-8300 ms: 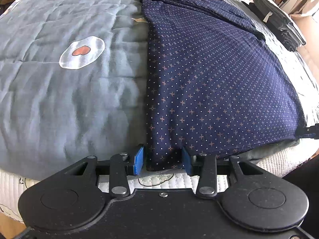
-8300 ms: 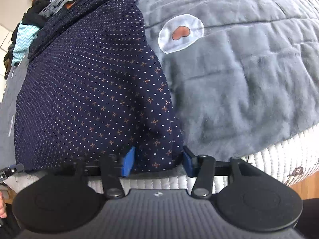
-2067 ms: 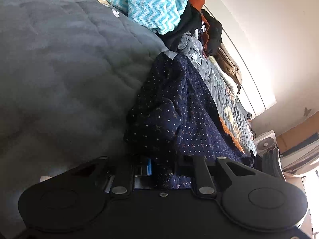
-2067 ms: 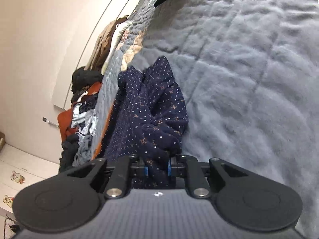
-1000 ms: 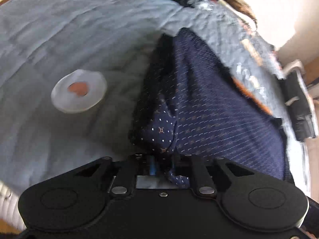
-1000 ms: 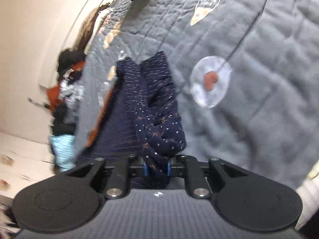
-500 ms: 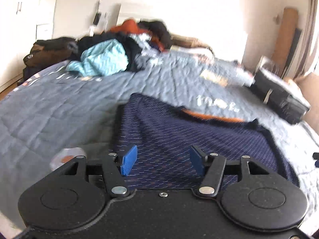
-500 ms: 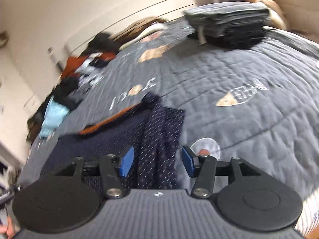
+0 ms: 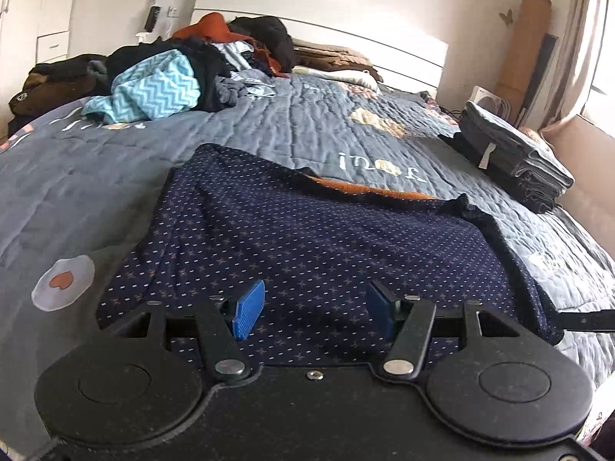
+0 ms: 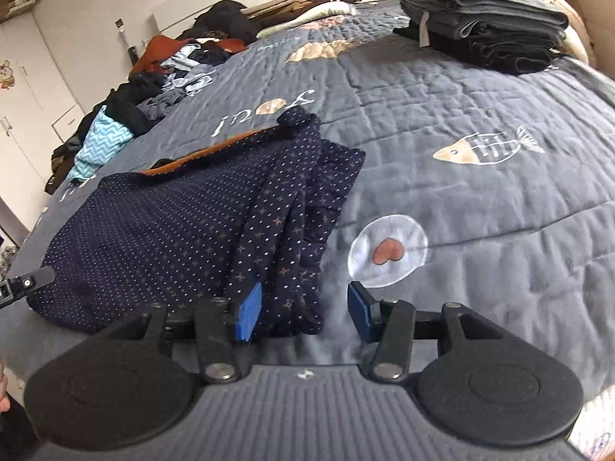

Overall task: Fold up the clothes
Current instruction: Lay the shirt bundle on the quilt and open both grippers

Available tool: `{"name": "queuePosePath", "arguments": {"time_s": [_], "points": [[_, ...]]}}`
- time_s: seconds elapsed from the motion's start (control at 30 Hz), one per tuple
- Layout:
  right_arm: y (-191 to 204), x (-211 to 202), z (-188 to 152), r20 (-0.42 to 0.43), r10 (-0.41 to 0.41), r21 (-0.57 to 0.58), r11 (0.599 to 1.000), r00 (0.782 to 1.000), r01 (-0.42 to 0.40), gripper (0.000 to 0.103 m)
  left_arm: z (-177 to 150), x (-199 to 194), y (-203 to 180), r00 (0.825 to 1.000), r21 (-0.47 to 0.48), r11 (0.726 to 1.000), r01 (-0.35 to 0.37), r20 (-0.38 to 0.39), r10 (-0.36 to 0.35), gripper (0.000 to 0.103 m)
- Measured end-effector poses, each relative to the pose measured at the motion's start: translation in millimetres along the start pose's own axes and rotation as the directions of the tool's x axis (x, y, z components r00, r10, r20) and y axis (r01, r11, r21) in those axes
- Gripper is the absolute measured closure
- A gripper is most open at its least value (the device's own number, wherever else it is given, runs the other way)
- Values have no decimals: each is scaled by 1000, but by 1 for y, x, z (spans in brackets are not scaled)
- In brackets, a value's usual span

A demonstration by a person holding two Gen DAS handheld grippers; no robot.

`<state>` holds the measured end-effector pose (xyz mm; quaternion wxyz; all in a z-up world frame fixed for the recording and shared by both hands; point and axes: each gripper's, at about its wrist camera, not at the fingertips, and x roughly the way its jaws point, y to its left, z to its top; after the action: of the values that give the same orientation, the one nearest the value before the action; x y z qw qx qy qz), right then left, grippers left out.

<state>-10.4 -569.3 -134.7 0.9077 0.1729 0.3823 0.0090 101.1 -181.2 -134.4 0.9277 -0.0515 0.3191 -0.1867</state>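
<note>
The navy dotted garment (image 9: pixel 307 238) lies folded over on the grey quilt (image 10: pixel 480 199), near the egg patch (image 10: pixel 388 249), its orange-lined edge toward the headboard. Both tools have just opened their jaws: the left tool (image 9: pixel 313 309) and the right tool (image 10: pixel 303 311) stand wide apart above the garment's near edge, gripping nothing. The fold looks bunched at the side nearest the egg patch, so the next step is probably smoothing there, then pinching both near corners evenly before folding again.
</note>
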Motion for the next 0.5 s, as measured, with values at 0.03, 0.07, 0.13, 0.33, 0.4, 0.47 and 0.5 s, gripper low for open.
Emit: {"name": "queuePosePath", "arguments": {"time_s": [0.03,0.07,0.13,0.33,0.4,0.47,0.5], "points": [[1,2,-1,-2,12,0,1000,1000,-12,55,-1,0,-1,1000,4,1000,2,-3,-2,45],[3,3,-2,-3,26,-1,1000,1000,-26,56,-2,0,-2,1000,7,1000,2,-7,-2,45],[6,8,-3,-20,33,-14,999,999,-33,86,-3,0,-4,1000,6,1000,0,-17,0,45],[-4,-1,3,-3,4,-10,1000,1000,-5,97,-4,2,-4,1000,0,1000,-3,-29,3,45],[-11,-10,9,21,2,-5,1000,1000,-2,97,-4,1,-4,1000,-2,1000,-1,-28,1,45],[-17,-13,11,32,-12,-14,1000,999,13,97,-4,0,-5,1000,-3,1000,2,-28,-2,45],[-21,-10,11,22,-31,-19,999,999,31,97,-4,0,-5,1000,-2,1000,3,-27,-3,45]]}}
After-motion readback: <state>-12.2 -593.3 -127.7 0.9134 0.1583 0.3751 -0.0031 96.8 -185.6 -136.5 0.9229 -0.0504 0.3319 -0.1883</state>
